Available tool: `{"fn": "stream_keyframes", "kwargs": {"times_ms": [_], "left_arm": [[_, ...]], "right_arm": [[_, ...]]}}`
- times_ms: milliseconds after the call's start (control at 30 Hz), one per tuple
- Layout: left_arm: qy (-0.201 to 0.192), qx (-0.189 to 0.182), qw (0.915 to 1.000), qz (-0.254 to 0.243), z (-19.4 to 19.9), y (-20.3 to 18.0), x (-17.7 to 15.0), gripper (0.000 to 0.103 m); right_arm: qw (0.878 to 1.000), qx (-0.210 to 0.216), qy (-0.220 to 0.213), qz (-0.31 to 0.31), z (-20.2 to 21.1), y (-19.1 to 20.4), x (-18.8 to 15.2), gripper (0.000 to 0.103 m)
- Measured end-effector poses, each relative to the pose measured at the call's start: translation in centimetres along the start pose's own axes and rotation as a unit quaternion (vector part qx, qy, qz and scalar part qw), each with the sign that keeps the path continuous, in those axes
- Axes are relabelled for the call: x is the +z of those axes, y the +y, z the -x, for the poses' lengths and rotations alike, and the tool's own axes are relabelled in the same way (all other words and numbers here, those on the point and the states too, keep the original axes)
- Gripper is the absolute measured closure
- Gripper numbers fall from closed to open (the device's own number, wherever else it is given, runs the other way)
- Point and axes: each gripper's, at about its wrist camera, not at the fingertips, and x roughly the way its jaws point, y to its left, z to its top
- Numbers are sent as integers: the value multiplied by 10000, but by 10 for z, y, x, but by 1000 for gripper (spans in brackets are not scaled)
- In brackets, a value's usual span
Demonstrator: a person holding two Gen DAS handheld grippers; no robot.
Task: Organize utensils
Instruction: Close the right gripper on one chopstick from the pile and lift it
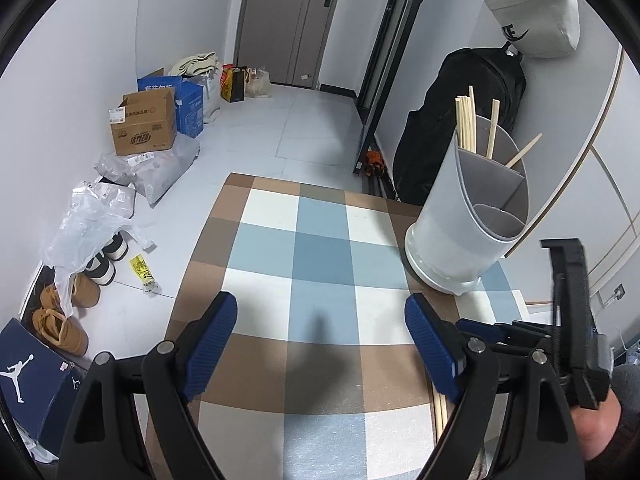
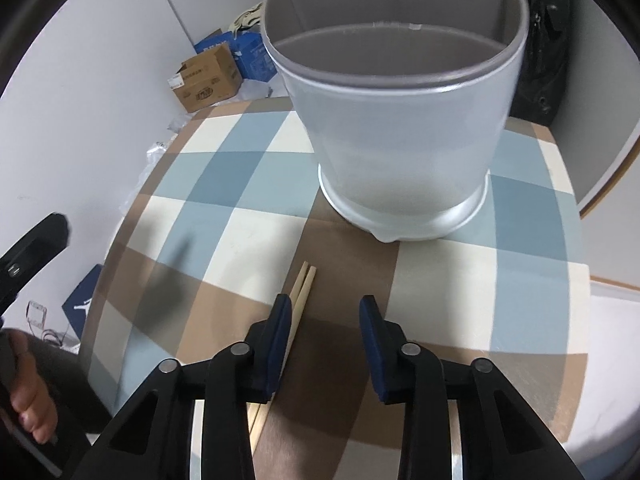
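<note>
Loose chopsticks (image 2: 301, 294) beside right gripper (image 2: 325, 320) — fingers apart.

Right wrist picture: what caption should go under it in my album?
Open right gripper hovers over two chopsticks lying on the checkered mat before the grey utensil holder.

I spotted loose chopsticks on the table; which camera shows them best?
The right wrist view: the pair of chopsticks lies on the checked tablecloth beside the open right tool's left finger. The left wrist view shows only their ends behind a finger.
</note>
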Motion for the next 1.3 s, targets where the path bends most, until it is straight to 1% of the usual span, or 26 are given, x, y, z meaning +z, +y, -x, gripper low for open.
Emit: {"fn": "stream_keyframes", "kwargs": {"times_ms": [33, 133, 200, 333, 367, 400, 500, 533, 600, 633, 833, 900, 1033, 1133, 1167, 1233, 1300], "left_arm": [[16, -5, 10000, 23, -1, 1, 0, 20], [51, 11, 9999, 89, -2, 5, 0, 20], [54, 49, 9999, 110, -2, 7, 0, 20], [114, 73, 9998, 169, -5, 11, 0, 20], [126, 75, 9997, 183, -6, 11, 0, 20], [131, 73, 9997, 189, -7, 10, 0, 20], [110, 60, 9998, 172, -6, 8, 0, 20], [105, 55, 9998, 161, -6, 8, 0, 20], [104, 55, 9998, 138, -6, 6, 0, 20], [108, 60, 9998, 129, -6, 6, 0, 20], [133, 81, 9999, 72, -7, 3, -2, 20], [155, 101, 9998, 65, -8, 2, -3, 20], [193, 178, 9996, 36, -9, 3, -4, 20], [195, 198, 9996, 41, -9, 4, -5, 20], [215, 180, 9996, 41, -9, 4, -5, 20], [289, 183, 9994, 40, -11, 3, -5, 20], [365, 128, 9992, 52, -14, 2, -7, 20]], "right_arm": [[10000, -26, -43, 4, -1, 1, 1, 74], [9998, -116, -91, 119, -3, 6, 3, 75], [9989, -324, -93, 324, -5, 14, 4, 75], [9965, -552, -163, 606, -5, 24, 3, 77], [9958, -596, -167, 672, -4, 26, 2, 77], [9955, -603, -158, 713, -3, 27, 0, 81], [9961, -575, -128, 664, -1, 24, -2, 83], [9968, -551, -58, 579, -1, 19, -3, 84], [9975, -503, -71, 501, 0, 15, -4, 88], [9974, -496, -64, 512, 1, 13, -5, 88], [9966, -570, -24, 589, 3, 15, -5, 88], [9965, -564, 9, 618, 1, 17, -2, 86], [9984, -403, -11, 402, -3, 15, 5, 84], [9976, -530, -67, 432, -2, 14, 2, 95], [9983, -454, -82, 356, -2, 11, 2, 97], [9996, -260, -116, 76, 1, 3, 3, 98], [9995, -160, -241, -139, 8, -4, 4, 98]]}}
